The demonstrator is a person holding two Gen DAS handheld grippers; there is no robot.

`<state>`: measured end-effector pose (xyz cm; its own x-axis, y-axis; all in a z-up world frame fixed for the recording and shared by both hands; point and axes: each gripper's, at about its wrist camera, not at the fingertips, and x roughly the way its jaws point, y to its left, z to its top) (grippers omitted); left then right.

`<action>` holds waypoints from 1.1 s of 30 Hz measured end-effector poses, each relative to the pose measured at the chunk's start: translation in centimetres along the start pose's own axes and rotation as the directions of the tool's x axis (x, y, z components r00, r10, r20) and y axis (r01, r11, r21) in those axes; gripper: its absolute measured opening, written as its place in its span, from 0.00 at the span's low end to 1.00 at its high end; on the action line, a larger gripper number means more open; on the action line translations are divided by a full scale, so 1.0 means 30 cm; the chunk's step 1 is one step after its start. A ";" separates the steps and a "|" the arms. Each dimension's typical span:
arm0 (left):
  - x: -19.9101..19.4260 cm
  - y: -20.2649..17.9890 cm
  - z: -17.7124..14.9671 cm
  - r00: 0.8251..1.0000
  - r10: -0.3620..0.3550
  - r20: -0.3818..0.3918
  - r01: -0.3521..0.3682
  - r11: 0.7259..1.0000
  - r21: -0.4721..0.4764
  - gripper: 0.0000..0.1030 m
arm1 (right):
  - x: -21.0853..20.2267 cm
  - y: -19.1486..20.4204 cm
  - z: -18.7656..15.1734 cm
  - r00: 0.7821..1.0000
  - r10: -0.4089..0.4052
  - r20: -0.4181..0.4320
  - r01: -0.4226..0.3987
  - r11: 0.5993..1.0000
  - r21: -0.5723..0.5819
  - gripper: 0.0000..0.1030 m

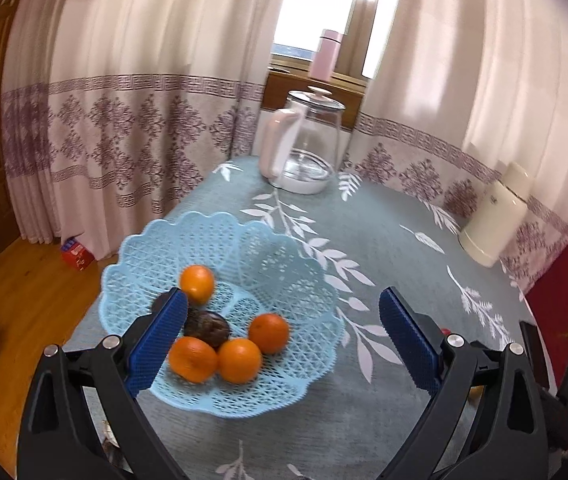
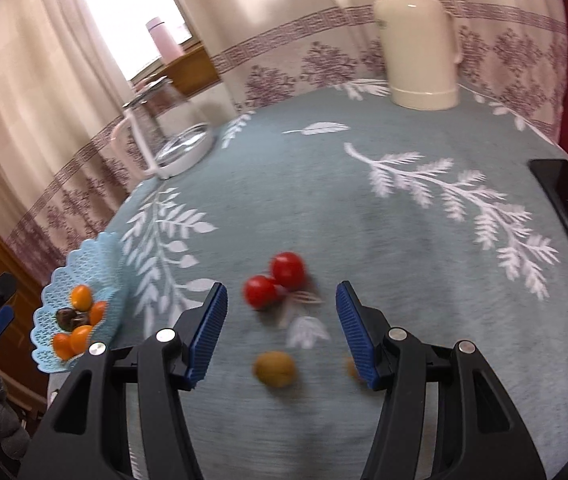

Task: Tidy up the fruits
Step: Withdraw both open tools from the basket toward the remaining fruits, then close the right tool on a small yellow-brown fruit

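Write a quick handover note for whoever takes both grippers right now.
Left gripper: open, empty, over the blue basket.
Right gripper: open, empty, above the loose fruit.
Done: four oranges and a dark fruit sit in the basket.
Left: two red fruits, a brown kiwi-like fruit and another piece half hidden by the right finger, all on the tablecloth.

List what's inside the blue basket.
The basket holds four oranges and one dark fruit in the middle. The left gripper's finger covers part of it, possibly another dark piece.
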<state>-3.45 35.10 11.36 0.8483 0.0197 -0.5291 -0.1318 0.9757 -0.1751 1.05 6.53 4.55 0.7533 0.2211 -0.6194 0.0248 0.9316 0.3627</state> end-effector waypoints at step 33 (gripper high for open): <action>0.061 -0.147 -0.077 0.997 -0.028 -0.070 0.036 0.992 0.120 0.95 | 0.053 -0.097 -0.080 0.986 -0.113 -0.121 0.100 0.989 -0.106 0.27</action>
<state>-2.49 30.32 9.24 0.8136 -0.0227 -0.5810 -0.0386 0.9949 -0.0930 0.59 4.87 0.84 0.6606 0.1481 -0.7360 0.0301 0.9743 0.2231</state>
